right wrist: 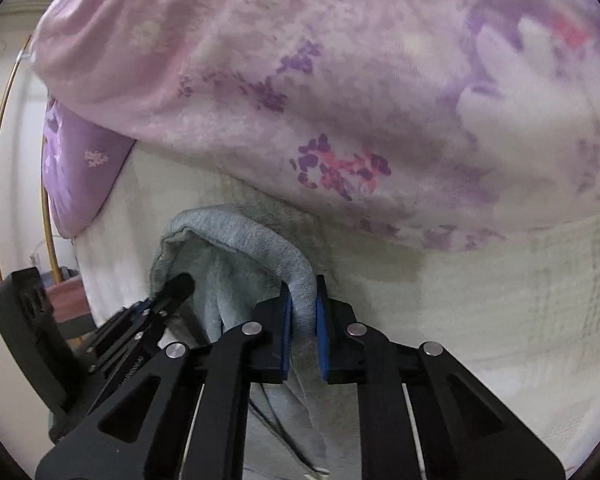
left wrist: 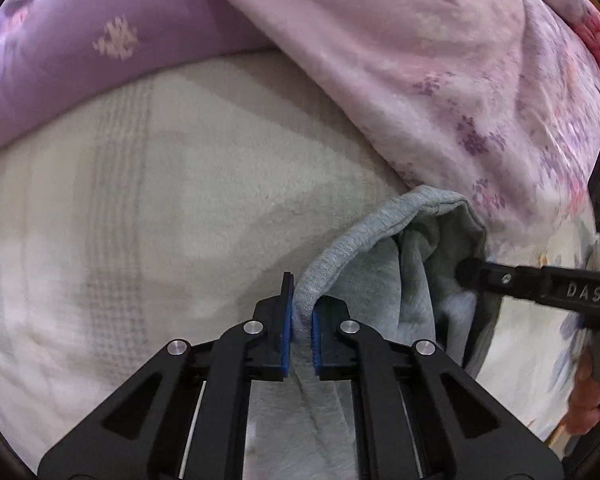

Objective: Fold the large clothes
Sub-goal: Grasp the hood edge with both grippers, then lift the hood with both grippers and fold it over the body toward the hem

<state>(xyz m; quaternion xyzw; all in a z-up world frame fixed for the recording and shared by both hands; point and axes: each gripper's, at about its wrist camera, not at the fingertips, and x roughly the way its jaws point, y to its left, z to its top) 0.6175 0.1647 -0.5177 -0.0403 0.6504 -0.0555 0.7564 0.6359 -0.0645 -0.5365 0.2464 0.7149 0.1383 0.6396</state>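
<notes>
Garment [left wrist: 364, 268], grey-blue knit, hangs bunched between both tongs, its ribbed hem arching up and away from the cameras, its length trailing down out of view. Below lies a cream bedspread [left wrist: 148, 200]; behind, a pink floral quilt [left wrist: 420, 60] and a purple pillow [left wrist: 80, 40]. Left tongs [left wrist: 302, 320] are clamped on one end of the hem, right tongs [right wrist: 302, 320] on the other, close together.

One grey garment [left wrist: 364, 280], two tongs, one pink floral blanket [left wrist: 420, 60], one purple pillow [left wrist: 80, 40], one cream bedcover [left wrist: 140, 200].
</notes>
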